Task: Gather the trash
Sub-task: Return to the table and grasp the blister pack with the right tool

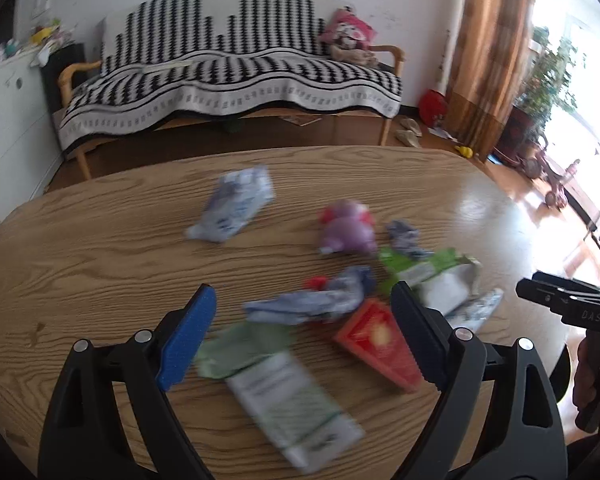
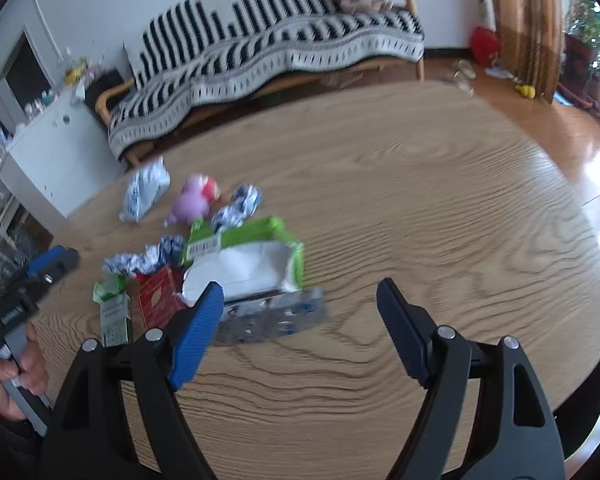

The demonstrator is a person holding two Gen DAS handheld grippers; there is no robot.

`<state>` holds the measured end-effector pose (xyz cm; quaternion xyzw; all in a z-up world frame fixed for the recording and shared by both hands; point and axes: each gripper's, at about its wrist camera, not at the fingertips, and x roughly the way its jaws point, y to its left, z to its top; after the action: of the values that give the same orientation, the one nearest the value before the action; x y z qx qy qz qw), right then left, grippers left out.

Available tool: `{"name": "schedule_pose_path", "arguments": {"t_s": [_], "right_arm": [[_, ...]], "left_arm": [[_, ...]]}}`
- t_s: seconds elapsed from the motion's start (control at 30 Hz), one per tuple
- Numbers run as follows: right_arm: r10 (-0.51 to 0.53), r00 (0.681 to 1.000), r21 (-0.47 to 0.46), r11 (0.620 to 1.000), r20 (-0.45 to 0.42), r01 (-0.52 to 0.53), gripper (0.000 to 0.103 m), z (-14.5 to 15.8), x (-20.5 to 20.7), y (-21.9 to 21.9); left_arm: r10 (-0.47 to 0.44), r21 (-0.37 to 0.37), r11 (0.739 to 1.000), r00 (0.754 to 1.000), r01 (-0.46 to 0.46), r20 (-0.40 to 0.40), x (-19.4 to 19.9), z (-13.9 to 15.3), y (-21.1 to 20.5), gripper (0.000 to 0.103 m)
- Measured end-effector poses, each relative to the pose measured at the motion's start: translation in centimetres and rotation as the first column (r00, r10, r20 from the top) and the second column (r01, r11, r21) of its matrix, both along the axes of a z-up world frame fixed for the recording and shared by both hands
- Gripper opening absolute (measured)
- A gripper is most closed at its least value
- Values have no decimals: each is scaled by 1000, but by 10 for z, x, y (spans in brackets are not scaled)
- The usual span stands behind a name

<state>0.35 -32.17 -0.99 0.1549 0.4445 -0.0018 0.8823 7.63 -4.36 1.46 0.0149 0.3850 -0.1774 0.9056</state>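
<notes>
Trash lies clustered on a wooden table (image 1: pixel 80 260). My left gripper (image 1: pixel 304 336) hovers open above it; a crumpled blue-white wrapper (image 1: pixel 312 300), a red carton (image 1: pixel 380 340) and a green-white carton (image 1: pixel 276 380) show between its fingers, untouched. Farther off are a white-blue bag (image 1: pixel 236 204), a pink-purple toy (image 1: pixel 346 228) and a torn green box (image 1: pixel 428 272). My right gripper (image 2: pixel 300 328) is open over bare table (image 2: pixel 420 200), right of the green box (image 2: pixel 244 256) and a silvery blister pack (image 2: pixel 272 316). The pictures are motion-blurred.
Beyond the table stands a sofa (image 1: pixel 236 72) under a black-and-white striped blanket. A white cabinet (image 2: pixel 48 152) is at the left, a brown curtain (image 1: pixel 488 52) and plants at the right. Small items lie on the wooden floor. A hand (image 2: pixel 16 364) holds the left gripper.
</notes>
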Motion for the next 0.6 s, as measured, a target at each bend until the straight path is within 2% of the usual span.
{"name": "schedule_pose_path", "arguments": {"t_s": [0.1,0.2,0.37,0.5,0.6], "right_arm": [[-9,998,36,999,-57,11,76,-14,7,-3],[-21,994,97,995,-103,31,76,-25,7,-11],[-16,989,199,979,-146,45,76,-37,8,-13],[-8,985,197,980,-171,42,76,-45,13,-5],[-22,985,189,980,-172,55,76,-48,21,-1]], "left_arm": [[-3,-5,1000,1000,3,-5,4,-8,20,86],[-45,17,999,999,44,12,4,-12,19,86],[-147,63,987,989,145,22,11,-22,-5,86],[-208,106,973,978,206,6,16,-35,-36,86],[-217,138,967,976,216,-11,24,-46,-55,86]]}}
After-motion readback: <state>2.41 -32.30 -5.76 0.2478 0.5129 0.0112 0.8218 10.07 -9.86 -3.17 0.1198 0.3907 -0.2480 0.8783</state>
